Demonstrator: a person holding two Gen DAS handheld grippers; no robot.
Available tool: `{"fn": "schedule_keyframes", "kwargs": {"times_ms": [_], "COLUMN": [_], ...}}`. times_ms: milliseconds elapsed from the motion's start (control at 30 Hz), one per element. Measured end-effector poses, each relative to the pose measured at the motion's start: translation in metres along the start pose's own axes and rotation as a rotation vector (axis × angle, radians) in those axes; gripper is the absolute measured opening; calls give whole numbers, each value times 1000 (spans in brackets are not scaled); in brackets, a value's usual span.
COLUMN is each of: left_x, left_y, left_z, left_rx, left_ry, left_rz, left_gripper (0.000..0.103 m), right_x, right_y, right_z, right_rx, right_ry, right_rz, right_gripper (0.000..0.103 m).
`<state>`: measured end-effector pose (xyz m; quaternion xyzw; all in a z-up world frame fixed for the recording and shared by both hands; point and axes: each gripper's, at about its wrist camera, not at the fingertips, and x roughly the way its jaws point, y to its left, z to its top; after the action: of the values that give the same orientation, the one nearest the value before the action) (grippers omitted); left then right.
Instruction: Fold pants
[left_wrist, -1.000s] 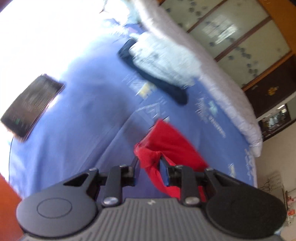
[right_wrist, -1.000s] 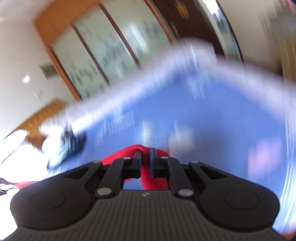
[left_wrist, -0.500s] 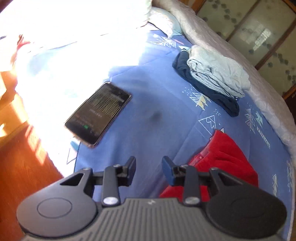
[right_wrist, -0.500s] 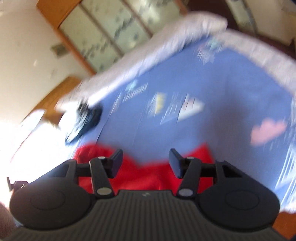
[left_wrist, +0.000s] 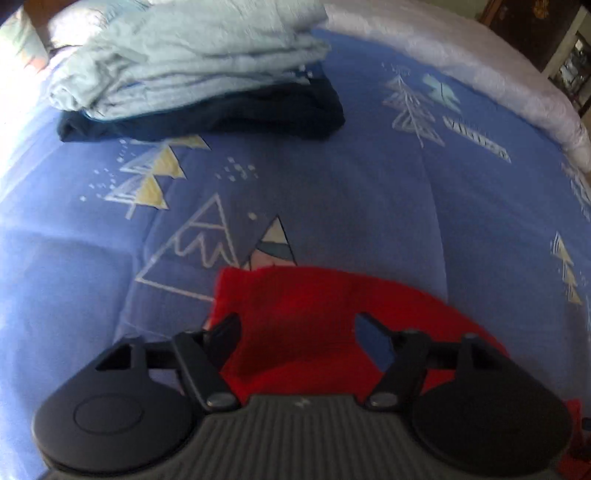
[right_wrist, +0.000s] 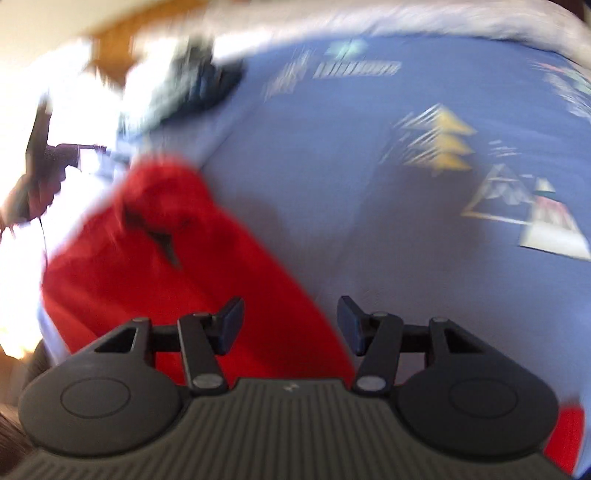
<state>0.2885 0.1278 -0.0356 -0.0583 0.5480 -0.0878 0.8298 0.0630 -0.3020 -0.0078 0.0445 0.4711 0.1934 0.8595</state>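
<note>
Red pants (left_wrist: 314, 317) lie on a blue patterned bedspread (left_wrist: 332, 192). In the left wrist view my left gripper (left_wrist: 297, 332) is open and empty, its fingers spread just above the near edge of the red cloth. In the right wrist view the red pants (right_wrist: 177, 266) lie at the lower left, bunched at their far end. My right gripper (right_wrist: 288, 325) is open and empty over the right edge of the pants. The right view is blurred.
A folded stack of pale blue clothes (left_wrist: 192, 59) on a dark navy garment (left_wrist: 221, 118) lies at the back left. A white quilt (left_wrist: 480, 62) runs along the far bed edge. The left gripper shows dimly in the right view (right_wrist: 40, 170).
Both grippers held the red pants a second ago and have let go and opened. The pants now lie on the bed. Both cameras have swung down toward the cloth.
</note>
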Motion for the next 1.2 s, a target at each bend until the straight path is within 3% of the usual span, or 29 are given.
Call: {"fn": "schedule_keyframes", "kwargs": {"times_ms": [33, 67, 100, 133, 233, 300, 367, 433, 500, 533, 600, 633, 733, 800, 833, 900, 933, 967, 1067, 1100, 1133, 1167, 1200], "left_x": [8, 12, 7, 0, -43, -80, -107, -116, -105, -98, -77, -65, -35, -16, -6, 9, 11, 13, 3, -5, -15, -28, -43], "left_y": [-3, -7, -10, -12, -9, 5, 20, 30, 33, 33, 30, 30, 30, 31, 29, 22, 14, 6, -5, -5, -3, 2, 9], "left_z": [-2, -5, -8, -10, -7, -5, -10, -17, -20, -21, -20, -19, -12, -5, -2, -2, -3, -4, -9, -10, -12, -14, -17], "left_rx": [9, 10, 21, 34, -11, -112, -176, -205, -182, -167, -135, -121, -86, -86, -90, -79, -42, 4, 17, 17, 9, -14, -40], "left_ry": [37, 60, 31, 3, -145, -273, -373, -386, -326, -297, -224, -191, -118, -72, -48, -31, -55, -63, -81, -102, -118, -137, -159], "left_rz": [-13, -24, -25, -37, -78, -142, -157, -129, -93, -72, -12, 13, 97, 107, 96, 91, 131, 145, 141, 147, 145, 121, 94], "left_gripper": [0, 2, 2, 2, 2, 2, 2, 2, 2, 3, 5, 14, 47, 56, 57, 53, 38, 25, 20, 19, 18, 18, 18], "right_x": [17, 27, 29, 28, 14, -6, -29, -32, -26, -22, -18, -19, -32, -52, -59, -74, -77, -70, -37, -23, -10, 6, 14], "right_y": [1, 5, 9, 14, 34, 48, 67, 84, 92, 93, 89, 85, 58, 34, 24, -5, -18, -23, -32, -34, -38, -41, -43], "right_z": [2, 1, 5, 12, 30, 43, 41, 24, -8, -26, -61, -76, -102, -106, -102, -89, -82, -71, -35, -27, -18, -9, 0], "right_rx": [-43, -79, -101, -116, -293, -365, -497, -665, -788, -829, -836, -783, -522, -309, -202, -6, 55, 80, 35, 22, 19, 24, 15], "right_ry": [48, 71, 53, 31, -122, -316, -559, -702, -749, -718, -574, -503, -354, -339, -352, -371, -371, -360, -305, -266, -218, -167, -129], "right_rz": [-39, -97, -120, -148, -387, -528, -671, -791, -851, -841, -767, -731, -632, -591, -571, -528, -513, -501, -473, -454, -448, -457, -474], "right_gripper": [48, 18, 7, 7, 7, 8, 10, 17, 39, 42, 42, 42, 42, 45, 47, 65, 69, 73, 92, 93, 92, 74, 21]}}
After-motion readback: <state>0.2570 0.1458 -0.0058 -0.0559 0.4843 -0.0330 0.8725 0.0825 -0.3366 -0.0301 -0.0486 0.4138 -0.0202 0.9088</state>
